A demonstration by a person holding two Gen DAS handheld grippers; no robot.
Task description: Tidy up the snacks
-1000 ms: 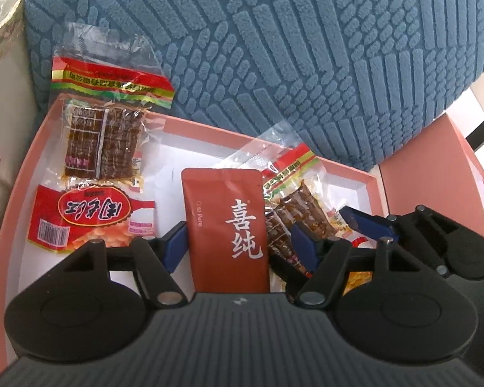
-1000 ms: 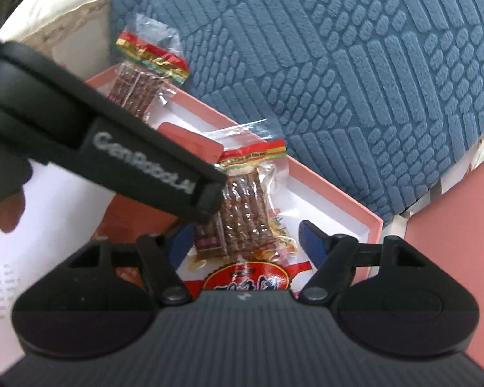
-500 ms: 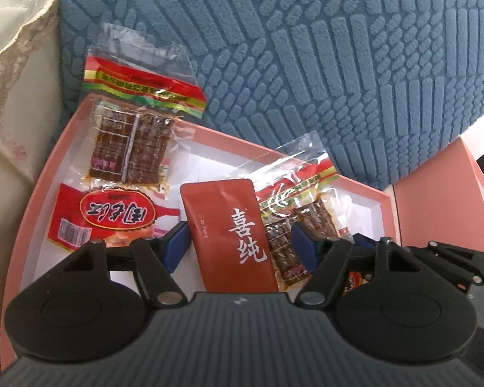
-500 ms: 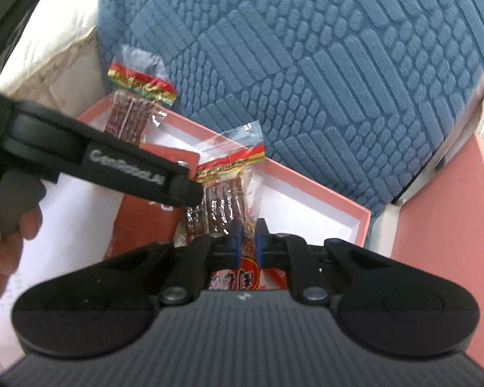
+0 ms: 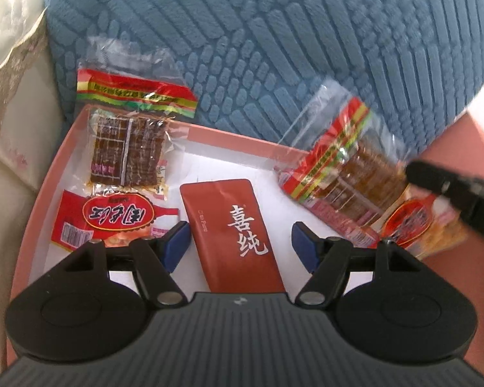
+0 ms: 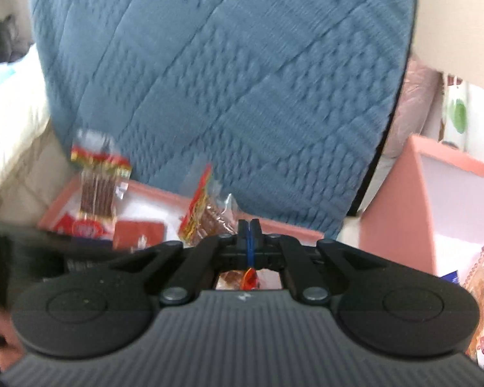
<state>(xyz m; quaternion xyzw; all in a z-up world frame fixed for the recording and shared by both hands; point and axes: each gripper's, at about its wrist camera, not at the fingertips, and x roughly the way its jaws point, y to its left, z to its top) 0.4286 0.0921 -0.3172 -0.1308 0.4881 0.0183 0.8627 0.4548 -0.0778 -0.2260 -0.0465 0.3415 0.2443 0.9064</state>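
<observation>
Right gripper is seen pressed shut on a clear snack pack — brown strips inside, red-yellow-green band across the top. From the left wrist view the pack is seen lifted and tilted over the right end of the pink box, its red-labelled lower end pinched by the black fingers at the right edge. Everything there is blurred, so finer detail can't be made out.

Left gripper is held spread wide, nothing pinched. A dark red pouch with white characters is seen lying flat on the box floor between the blue pads, touched by neither.

A second strip pack is laid at the far left of the box, its top sticking out over the rim against the blue cushion. Another pink box is seen off to the right, with some snacks inside — they can't be told apart.
</observation>
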